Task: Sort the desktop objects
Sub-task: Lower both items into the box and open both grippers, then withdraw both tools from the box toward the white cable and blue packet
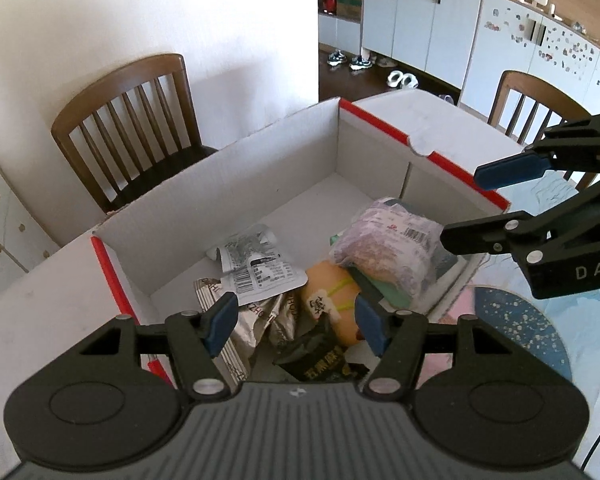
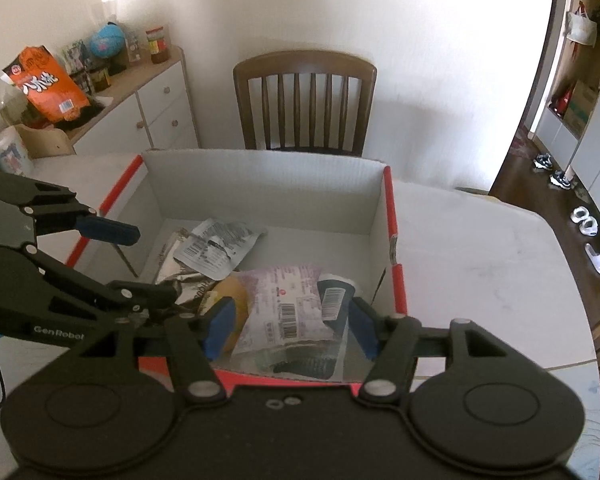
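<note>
A: Is the sorting done?

B: Nearly, I think. My left gripper (image 1: 296, 322) and right gripper (image 2: 290, 330) are both spread, empty. The packets lie inside the white cardboard box with red edges (image 2: 268, 184).

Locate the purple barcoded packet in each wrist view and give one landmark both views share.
Left wrist: purple packet right of centre, inside the box's near-right corner.
Right wrist: purple packet bottom centre, showing between the pads.
Shared landmark: the white cardboard box with red edges.
</note>
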Demonstrator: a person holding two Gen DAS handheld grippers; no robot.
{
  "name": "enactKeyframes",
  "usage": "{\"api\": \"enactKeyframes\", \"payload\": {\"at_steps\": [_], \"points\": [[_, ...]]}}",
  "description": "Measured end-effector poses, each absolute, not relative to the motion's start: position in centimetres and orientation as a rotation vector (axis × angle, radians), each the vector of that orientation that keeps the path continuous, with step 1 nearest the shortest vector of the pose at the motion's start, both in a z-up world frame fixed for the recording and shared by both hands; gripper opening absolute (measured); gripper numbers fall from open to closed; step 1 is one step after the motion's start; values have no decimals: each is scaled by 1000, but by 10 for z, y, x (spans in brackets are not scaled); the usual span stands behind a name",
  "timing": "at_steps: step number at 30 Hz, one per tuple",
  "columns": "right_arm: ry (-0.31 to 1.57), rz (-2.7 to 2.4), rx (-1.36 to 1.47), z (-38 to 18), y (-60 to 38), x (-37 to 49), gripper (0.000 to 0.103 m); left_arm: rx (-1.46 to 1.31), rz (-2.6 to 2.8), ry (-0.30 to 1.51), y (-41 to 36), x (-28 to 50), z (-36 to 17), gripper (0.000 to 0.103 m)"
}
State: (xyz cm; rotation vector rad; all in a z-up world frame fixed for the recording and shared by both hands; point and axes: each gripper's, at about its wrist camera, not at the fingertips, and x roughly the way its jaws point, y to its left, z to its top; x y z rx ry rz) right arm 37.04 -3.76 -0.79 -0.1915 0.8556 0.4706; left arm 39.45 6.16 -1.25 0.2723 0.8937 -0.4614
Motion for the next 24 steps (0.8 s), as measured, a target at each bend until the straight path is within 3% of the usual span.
{"api": "enactKeyframes", "payload": {"at_steps": [24], "points": [[778,512,-180,31,-65,314,63,251,-419,797,44,323,39,64]]}}
